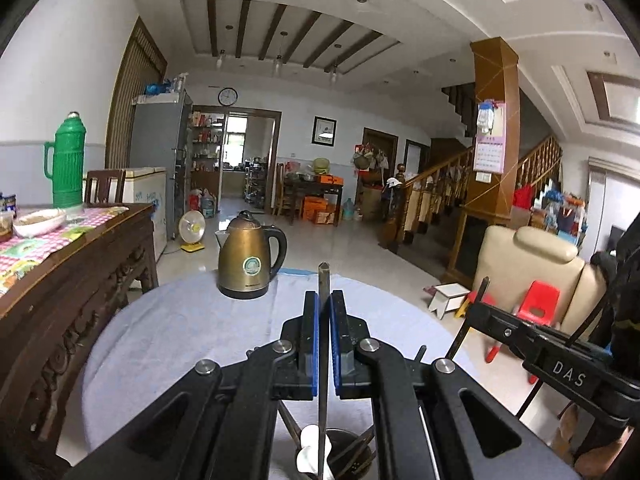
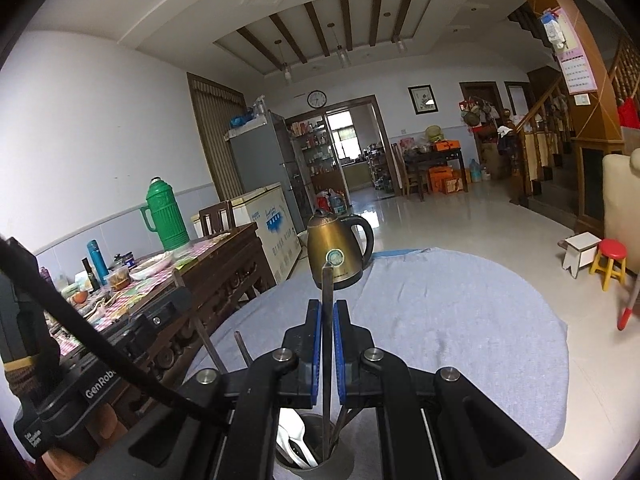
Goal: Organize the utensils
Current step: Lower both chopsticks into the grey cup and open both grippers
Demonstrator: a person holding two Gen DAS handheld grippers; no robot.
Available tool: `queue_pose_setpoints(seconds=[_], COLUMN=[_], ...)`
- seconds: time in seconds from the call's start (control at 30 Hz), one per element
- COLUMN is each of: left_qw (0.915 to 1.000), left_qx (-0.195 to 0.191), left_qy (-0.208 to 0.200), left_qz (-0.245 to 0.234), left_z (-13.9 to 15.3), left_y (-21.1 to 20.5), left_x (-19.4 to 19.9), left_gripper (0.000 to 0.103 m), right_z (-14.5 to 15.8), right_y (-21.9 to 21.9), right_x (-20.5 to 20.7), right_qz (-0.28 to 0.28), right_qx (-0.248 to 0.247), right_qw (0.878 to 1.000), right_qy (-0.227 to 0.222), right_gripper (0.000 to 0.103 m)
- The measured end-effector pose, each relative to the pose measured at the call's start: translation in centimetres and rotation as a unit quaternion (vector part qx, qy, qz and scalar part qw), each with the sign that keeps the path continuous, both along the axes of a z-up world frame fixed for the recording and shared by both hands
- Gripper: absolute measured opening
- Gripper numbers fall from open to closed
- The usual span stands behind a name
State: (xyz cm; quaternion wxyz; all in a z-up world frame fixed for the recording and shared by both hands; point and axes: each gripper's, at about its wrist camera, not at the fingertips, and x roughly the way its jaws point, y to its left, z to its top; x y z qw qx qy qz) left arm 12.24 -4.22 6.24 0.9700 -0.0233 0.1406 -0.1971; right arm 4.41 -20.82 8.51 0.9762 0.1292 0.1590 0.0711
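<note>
Chopsticks [image 1: 323, 320], one per clamped gripper [image 1: 324, 300].

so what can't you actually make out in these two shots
- Utensil holder, both views: the gripper bodies and the bottom edge hide most of it, so its contents can't be counted.
- Chopstick in the left gripper: its lower end blurs among the white spoons.
- Chopstick in the right gripper: whether its tip reaches the holder's bottom is hidden.
- Kettle label: too small to read.
</note>
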Motion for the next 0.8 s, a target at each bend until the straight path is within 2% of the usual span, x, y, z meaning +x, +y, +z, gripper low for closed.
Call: queue_pose_setpoints(seconds=[0.27,0.8], left_qw=[0.9995,0.9991], left_qx=[0.027,0.035], left_qy=[0.008,0.012], left_qz=[0.010,0.020], left_z=[-0.2,0.4], left_y=[-0.8,-0.2], left_x=[-0.6,-1.3], left_gripper=[0.005,0.006], right_z=[-0.5,-0.7], right_y=[-0.4,-0.4], right_x=[-0.1,-0.4], right_qz=[0.000,0.005], right_qx=[0.008,0.006], right_qw=[1.000,1.000], right_qy=[0.008,0.017], right_gripper=[0.007,0.007])
